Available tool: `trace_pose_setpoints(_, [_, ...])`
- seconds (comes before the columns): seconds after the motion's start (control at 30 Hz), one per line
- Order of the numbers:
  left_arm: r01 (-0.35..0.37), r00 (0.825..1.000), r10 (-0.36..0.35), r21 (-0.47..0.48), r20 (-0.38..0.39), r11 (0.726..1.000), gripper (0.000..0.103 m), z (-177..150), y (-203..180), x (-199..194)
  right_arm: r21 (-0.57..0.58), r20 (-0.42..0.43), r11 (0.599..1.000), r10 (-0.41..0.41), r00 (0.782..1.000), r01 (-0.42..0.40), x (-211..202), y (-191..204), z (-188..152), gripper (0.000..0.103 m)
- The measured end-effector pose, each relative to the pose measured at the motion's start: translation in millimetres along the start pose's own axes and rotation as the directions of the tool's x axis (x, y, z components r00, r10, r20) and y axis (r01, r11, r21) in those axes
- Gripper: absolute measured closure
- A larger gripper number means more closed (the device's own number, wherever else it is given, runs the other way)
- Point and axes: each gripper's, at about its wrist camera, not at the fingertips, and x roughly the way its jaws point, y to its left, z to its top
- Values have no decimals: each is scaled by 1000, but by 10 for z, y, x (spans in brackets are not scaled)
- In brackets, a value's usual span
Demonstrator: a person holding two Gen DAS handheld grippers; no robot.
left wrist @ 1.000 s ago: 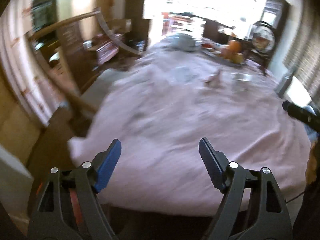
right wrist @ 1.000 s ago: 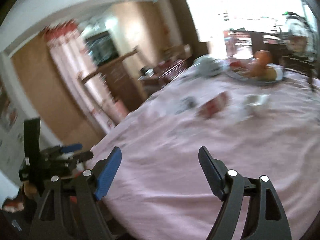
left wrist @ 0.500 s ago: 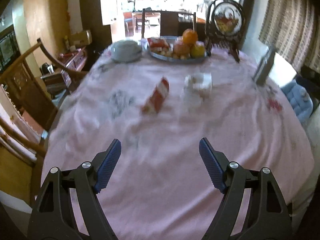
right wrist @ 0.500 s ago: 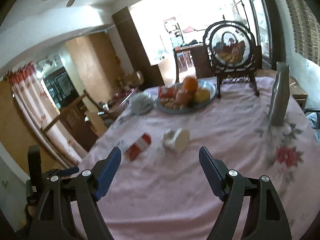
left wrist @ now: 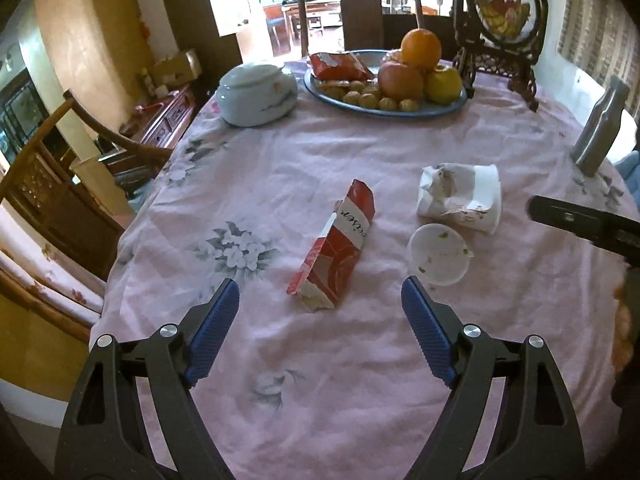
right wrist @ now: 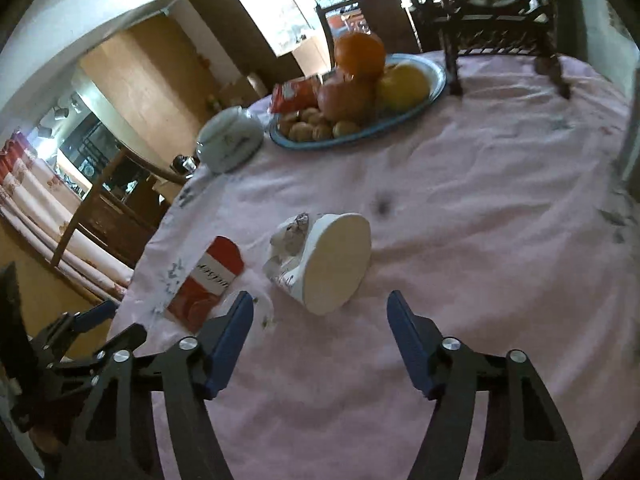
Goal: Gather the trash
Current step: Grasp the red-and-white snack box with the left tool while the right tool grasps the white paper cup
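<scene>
A red and white carton (left wrist: pixel 335 244) lies flat on the pink tablecloth (left wrist: pixel 280 168), just ahead of my open, empty left gripper (left wrist: pixel 320 308). A crushed white paper cup (left wrist: pixel 460 197) lies on its side to the right, with a round white lid (left wrist: pixel 438 255) in front of it. In the right wrist view the cup (right wrist: pixel 328 262) lies just ahead of my open, empty right gripper (right wrist: pixel 320 318), with the carton (right wrist: pixel 207 285) to its left. The right gripper shows at the right edge of the left wrist view (left wrist: pixel 584 226).
At the far side stand a blue plate (left wrist: pixel 452 106) of fruit and nuts, a white lidded bowl (left wrist: pixel 256 94), a framed ornament on a dark stand (left wrist: pixel 502 28) and a grey bottle (left wrist: pixel 598 132). Wooden chairs (left wrist: pixel 60 168) stand left of the table.
Both grippers have swung toward the table and moved closer to the trash. The carton and cup now appear larger and nearer. Both grippers stay open.
</scene>
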Motion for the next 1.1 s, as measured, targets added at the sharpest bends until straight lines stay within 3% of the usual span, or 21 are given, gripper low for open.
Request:
trace_pose_setpoints(0.13, [-17,1000,17,0,-9,1000,23,66,45,139,7,-18,999,36,999,-36,286,28,90,44])
trace_pose_setpoints(0.2, [-28,1000,28,-7,-12,1000,23,131,77,220,15,-30,999,52,998,-52,408,20,137,53])
trace_pose_setpoints(0.33, [-15,999,14,-23,-32,1000,24,225,120,331,29,-59,998,57,997,-56,613,11,192,94])
trace_pose_setpoints(0.37, [-16,999,15,-22,-36,1000,24,241,115,358,46,-42,997,67,997,-65,598,-7,192,98])
trace_pose_setpoints(0.57, [-14,998,15,15,-67,1000,31,291,55,568,32,37,997,66,997,-68,193,-91,118,99])
trace_pose_setpoints(0.73, [-2,995,5,28,-103,1000,46,312,14,736,-12,84,999,43,996,-42,-203,-182,-66,99])
trace_pose_setpoints(0.83, [5,990,-1,31,-143,1000,60,301,-8,837,-18,83,999,48,995,-47,-317,-243,-150,99])
trace_pose_setpoints(0.87, [19,987,-15,24,-157,1000,69,296,-6,859,-15,87,999,49,995,-48,-343,-263,-166,99])
trace_pose_setpoints(0.93, [20,986,-15,28,-168,999,73,287,-22,876,-12,91,998,57,994,-57,-379,-289,-187,99])
trace_pose_setpoints(0.97, [7,987,-1,35,-161,999,81,285,-32,867,-8,94,998,63,994,-62,-397,-299,-196,99])
trace_pose_setpoints(1.0, [-1,988,8,39,-156,999,98,282,-38,856,-8,94,998,67,993,-67,-397,-298,-197,99])
trace_pose_setpoints(1.1, [-4,989,11,45,-146,999,101,260,-62,777,-17,91,997,82,992,-81,-410,-263,-225,99])
